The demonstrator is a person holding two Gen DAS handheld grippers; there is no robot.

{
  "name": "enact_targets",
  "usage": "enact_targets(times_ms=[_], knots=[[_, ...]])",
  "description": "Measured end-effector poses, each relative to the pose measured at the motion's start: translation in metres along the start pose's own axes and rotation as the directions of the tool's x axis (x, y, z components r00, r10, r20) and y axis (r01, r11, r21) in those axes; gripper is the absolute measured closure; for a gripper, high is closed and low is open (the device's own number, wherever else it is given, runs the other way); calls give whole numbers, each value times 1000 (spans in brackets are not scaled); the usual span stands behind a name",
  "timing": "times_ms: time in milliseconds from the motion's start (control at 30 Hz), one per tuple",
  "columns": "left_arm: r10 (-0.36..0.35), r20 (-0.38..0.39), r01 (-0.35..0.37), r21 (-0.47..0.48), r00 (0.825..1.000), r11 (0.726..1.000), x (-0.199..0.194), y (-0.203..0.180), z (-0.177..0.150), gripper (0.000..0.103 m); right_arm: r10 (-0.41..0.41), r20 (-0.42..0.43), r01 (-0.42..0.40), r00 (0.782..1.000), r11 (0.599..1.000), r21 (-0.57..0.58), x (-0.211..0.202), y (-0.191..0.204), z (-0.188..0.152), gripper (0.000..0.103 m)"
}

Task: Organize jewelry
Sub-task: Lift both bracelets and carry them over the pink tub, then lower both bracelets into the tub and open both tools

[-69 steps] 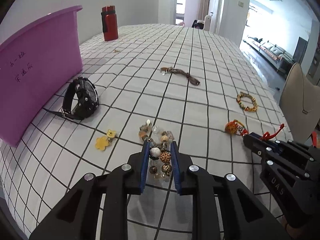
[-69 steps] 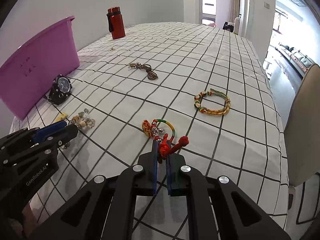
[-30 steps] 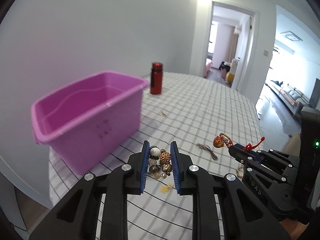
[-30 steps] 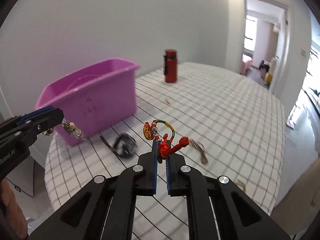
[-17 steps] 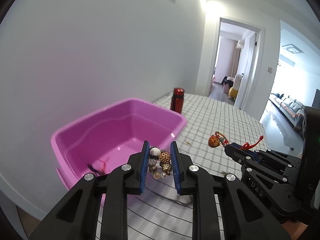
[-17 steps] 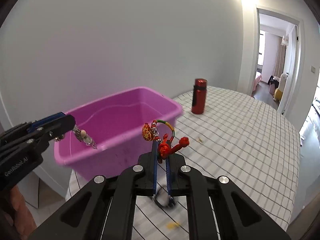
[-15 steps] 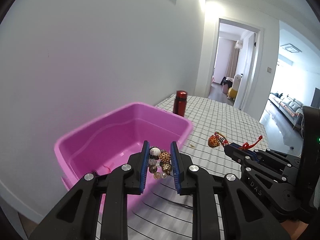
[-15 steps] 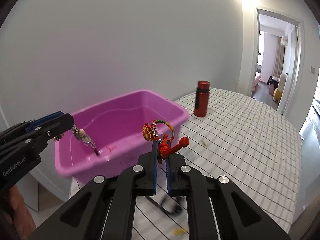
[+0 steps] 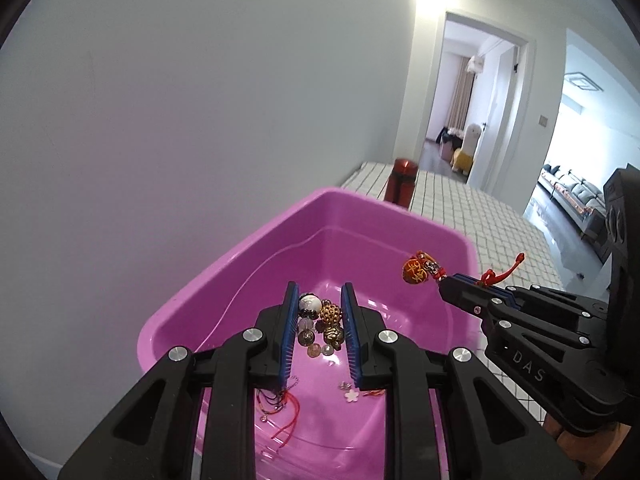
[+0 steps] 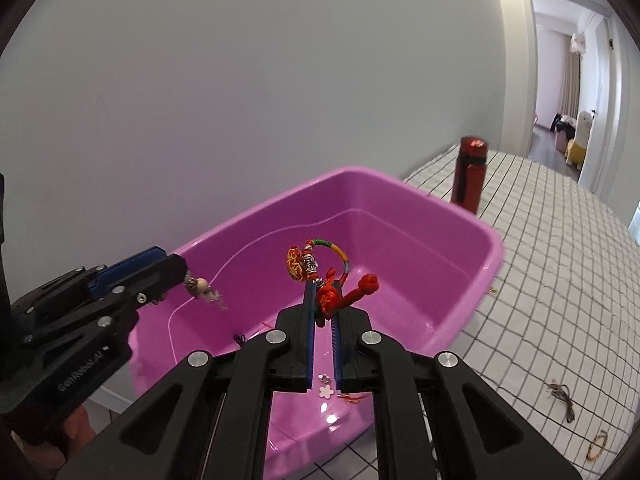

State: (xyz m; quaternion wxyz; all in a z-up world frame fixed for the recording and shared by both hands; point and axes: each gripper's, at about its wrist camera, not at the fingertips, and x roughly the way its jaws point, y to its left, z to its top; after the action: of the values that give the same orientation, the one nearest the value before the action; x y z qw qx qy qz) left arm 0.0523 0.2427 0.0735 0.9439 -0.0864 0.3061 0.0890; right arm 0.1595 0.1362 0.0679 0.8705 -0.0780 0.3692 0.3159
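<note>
The left gripper was closed on a beaded bracelet, its blue pads pressing a cluster of white, gold and clear beads from both sides, and it hung above the open pink tub. Beside it the right gripper was pinched almost fully together on the red knotted cord of a woven bracelet, whose green and yellow loop and orange patterned bead stood up above the fingertips, also over the tub. In the left wrist view the right gripper reached in from the right with that same orange bead at its tip; in the right wrist view the left gripper came in from the left with a few beads dangling off its end. On the tub floor below lay a small white flower charm, some thin red string and a dark tangle of cord. The tub stood on a white tablecloth with a black grid, at its corner near the wall. A brown cord and a small ring-shaped bracelet lay on the cloth to the right. Further back, just past the tub, a red bottle stood upright, with an open doorway beyond the table.
</note>
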Motion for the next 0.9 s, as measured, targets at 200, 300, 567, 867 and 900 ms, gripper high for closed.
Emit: enact_targets(times_ms=[200, 300, 567, 867, 900], knots=[[1, -95, -3, -22, 995, 1000, 34, 13, -4, 82, 12, -109, -7, 994, 999, 46, 39, -10, 3, 96], [4, -140, -9, -39, 990, 999, 50, 19, -5, 82, 5, -158, 2, 987, 999, 40, 57, -11, 3, 96], [7, -255, -27, -77, 967, 997, 81, 28, -7, 82, 3, -250, 5, 968, 1000, 31, 94, -16, 4, 96], [39, -287, -66, -86, 957, 994, 82, 33, -5, 78, -25, -278, 29, 960, 1000, 12, 98, -12, 0, 78], [43, -288, -70, -86, 957, 994, 80, 35, -6, 70, -34, -270, 36, 962, 999, 2, 96, -12, 2, 74]])
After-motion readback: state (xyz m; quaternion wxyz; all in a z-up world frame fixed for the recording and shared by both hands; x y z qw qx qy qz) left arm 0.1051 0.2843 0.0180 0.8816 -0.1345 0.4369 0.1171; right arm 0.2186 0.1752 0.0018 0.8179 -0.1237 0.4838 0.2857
